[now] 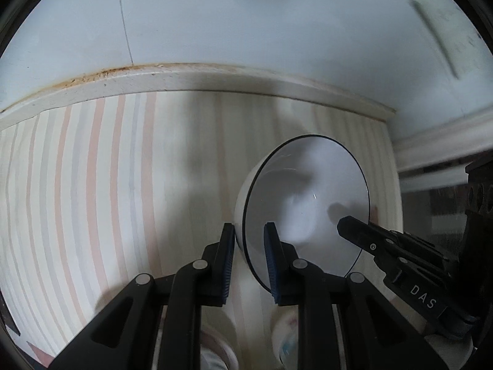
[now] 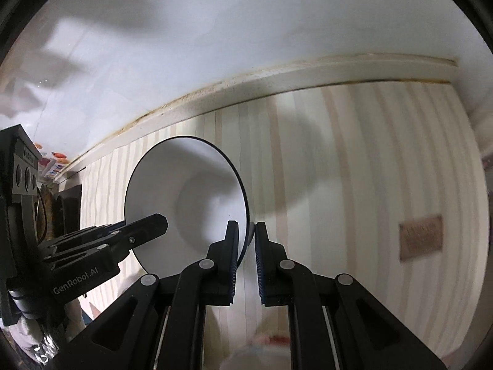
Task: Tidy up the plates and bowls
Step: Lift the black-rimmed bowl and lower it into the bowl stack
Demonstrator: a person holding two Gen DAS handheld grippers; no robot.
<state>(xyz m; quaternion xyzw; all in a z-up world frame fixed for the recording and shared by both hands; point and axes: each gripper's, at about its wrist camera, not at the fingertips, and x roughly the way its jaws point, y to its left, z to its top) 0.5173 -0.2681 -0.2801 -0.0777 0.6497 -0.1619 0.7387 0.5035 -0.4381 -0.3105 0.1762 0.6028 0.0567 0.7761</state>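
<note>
Both claws pinch the rim of one white bowl [image 1: 308,203] above the striped tabletop [image 1: 92,185]. The left claw [image 1: 249,240] grips its rim at about 8 o'clock, while the right claw [image 2: 246,240] grips at 4 o'clock.

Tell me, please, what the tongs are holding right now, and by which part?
Both tongs hold one white bowl by its dark-edged rim: the left tongs on one side, the right tongs on the opposite side.
</note>
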